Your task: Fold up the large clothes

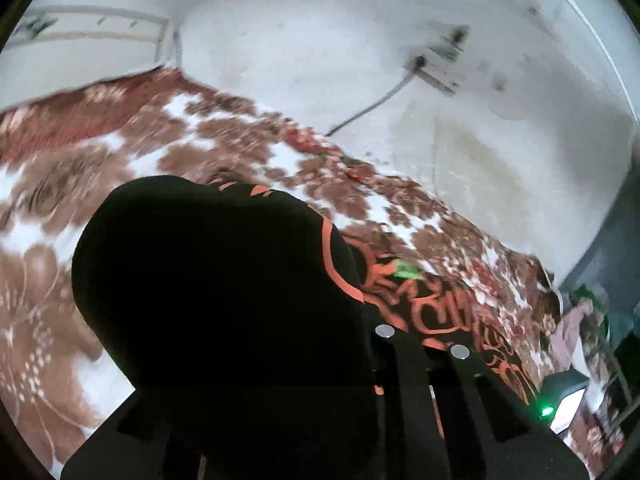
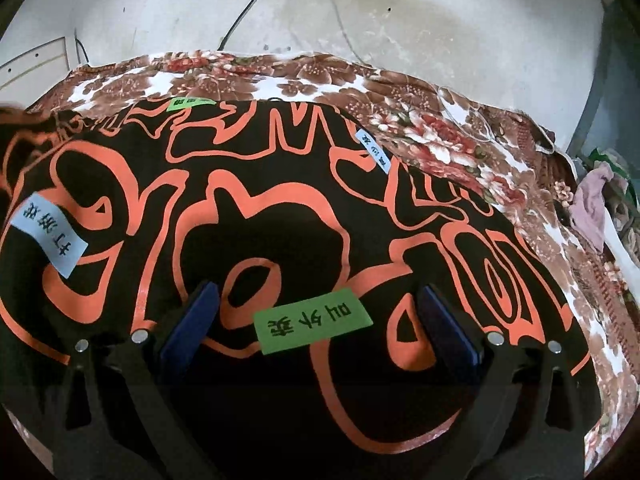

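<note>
Left wrist view: black garment with orange swirl print [image 1: 224,280] bulges up right in front of the lens, covering most of the left gripper [image 1: 360,344]. Only two black finger arms with silver bolts show to the right of the bulge; the tips are buried in cloth, so it is impossible to tell whether the jaws are clamped on it or apart. More of the garment trails right of the bulge onto the brown-and-white floral blanket [image 1: 180,132], a small green tag [image 1: 406,270] on it. Beyond the blanket, a white wall [image 1: 320,40] with a socket box [image 1: 436,64] and cable.

Right wrist view: garment lies spread flat on the floral blanket [image 2: 400,92], filling the centre. Right gripper [image 2: 316,312] has blue-padded fingers [image 2: 196,316] set wide apart, resting over the cloth, nothing pinched between them. Green label [image 2: 312,320] sits on the garment between the fingers; pale blue label [image 2: 48,236] left of it; a second blue label [image 2: 374,150] and a green label [image 2: 188,102] near the garment's far edge. Pink cloth [image 2: 592,204] lies off the blanket's right edge.
</note>
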The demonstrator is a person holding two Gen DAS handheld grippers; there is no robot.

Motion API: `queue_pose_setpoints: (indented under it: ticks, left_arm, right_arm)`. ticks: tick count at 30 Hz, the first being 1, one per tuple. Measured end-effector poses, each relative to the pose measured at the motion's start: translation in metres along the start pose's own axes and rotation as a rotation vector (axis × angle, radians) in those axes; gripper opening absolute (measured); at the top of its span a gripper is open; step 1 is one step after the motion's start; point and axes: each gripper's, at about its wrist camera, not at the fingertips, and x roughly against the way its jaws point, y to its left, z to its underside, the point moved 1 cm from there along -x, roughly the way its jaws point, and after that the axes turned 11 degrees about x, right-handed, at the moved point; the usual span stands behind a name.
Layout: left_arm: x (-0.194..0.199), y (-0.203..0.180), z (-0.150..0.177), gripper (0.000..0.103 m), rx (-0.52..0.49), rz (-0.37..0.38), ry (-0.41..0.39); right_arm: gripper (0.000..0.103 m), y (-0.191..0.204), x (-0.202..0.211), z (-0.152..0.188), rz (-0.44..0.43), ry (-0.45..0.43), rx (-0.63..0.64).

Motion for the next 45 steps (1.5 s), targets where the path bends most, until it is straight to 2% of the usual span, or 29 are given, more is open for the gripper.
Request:
queue_pose_setpoints:
  ticks: [7, 10, 12, 14, 16, 18, 19, 21, 23, 25, 29, 30, 31, 32, 33, 35, 38, 40, 43, 45]
  left_arm:
    - [0.002, -0.112, 0.01, 0.014, -0.252, 0.02, 0.016]
    - [-0.002, -0.161, 0.025, 0.014, -0.396, 0.008, 0.018]
    - [-0.009, -0.186, 0.035, 0.014, -0.471, -0.004, 0.028]
    - [-0.017, -0.211, 0.047, 0.014, -0.549, -0.016, 0.044]
    - [-0.024, -0.231, 0.058, 0.014, -0.621, -0.026, 0.049]
    - [-0.035, -0.253, 0.073, 0.014, -0.706, -0.042, 0.068]
    - [-0.039, -0.26, 0.082, 0.014, -0.736, -0.045, 0.079]
    - [-0.051, -0.275, 0.104, 0.014, -0.8, -0.049, 0.117]
    - [-0.066, -0.285, 0.136, 0.014, -0.88, -0.06, 0.176]
    - [-0.073, -0.291, 0.169, 0.014, -0.987, -0.076, 0.19]
    - [-0.085, -0.294, 0.261, 0.015, -1.25, -0.12, 0.231]
    - [-0.088, -0.292, 0.279, 0.015, -1.305, -0.143, 0.228]
    - [-0.088, -0.288, 0.295, 0.015, -1.373, -0.167, 0.191]
    - [-0.088, -0.283, 0.312, 0.015, -1.446, -0.186, 0.132]
    - [-0.087, -0.28, 0.319, 0.015, -1.475, -0.193, 0.105]
    - [-0.084, -0.273, 0.328, 0.015, -1.496, -0.194, 0.053]
    - [-0.074, -0.268, 0.326, 0.015, -1.473, -0.18, -0.017]
    - [-0.063, -0.264, 0.321, 0.015, -1.43, -0.156, -0.074]
    - [-0.037, -0.254, 0.298, 0.015, -1.291, -0.072, -0.173]
    - [-0.027, -0.25, 0.287, 0.015, -1.234, -0.042, -0.203]
  right_arm:
    - [0.098, -0.004, -0.001, -0.001, -0.033, 0.012, 0.003]
    - [0.098, -0.012, 0.001, 0.0, -0.08, 0.011, -0.015]
    - [0.098, -0.026, 0.003, 0.001, -0.143, 0.021, -0.025]
    - [0.097, -0.044, 0.007, 0.003, -0.189, 0.029, -0.028]
    - [0.097, -0.068, 0.014, 0.008, -0.197, 0.034, -0.046]
    - [0.097, -0.113, 0.025, 0.016, -0.14, 0.039, -0.103]
    - [0.097, -0.136, 0.03, 0.021, -0.085, 0.042, -0.128]
    - [0.097, -0.186, 0.04, 0.033, 0.018, 0.053, -0.174]
    - [0.097, -0.228, 0.048, 0.045, 0.058, 0.049, -0.237]
    - [0.097, -0.261, 0.055, 0.055, 0.081, 0.039, -0.311]
    - [0.097, -0.286, 0.058, 0.058, 0.094, 0.03, -0.3]
    - [0.097, -0.289, 0.057, 0.058, 0.088, 0.037, -0.283]
    - [0.097, -0.291, 0.054, 0.059, 0.071, 0.043, -0.273]
    - [0.097, -0.292, 0.052, 0.059, 0.03, 0.035, -0.27]
    - [0.097, -0.293, 0.049, 0.057, -0.013, 0.03, -0.271]
    - [0.098, -0.294, 0.044, 0.052, -0.108, 0.013, -0.282]
    - [0.098, -0.285, 0.035, 0.039, -0.303, -0.027, -0.297]
    - [0.098, -0.275, 0.028, 0.03, -0.396, -0.033, -0.288]
    - [0.098, -0.257, 0.018, 0.016, -0.497, -0.03, -0.265]
    - [0.098, -0.245, 0.01, 0.011, -0.568, -0.016, -0.246]
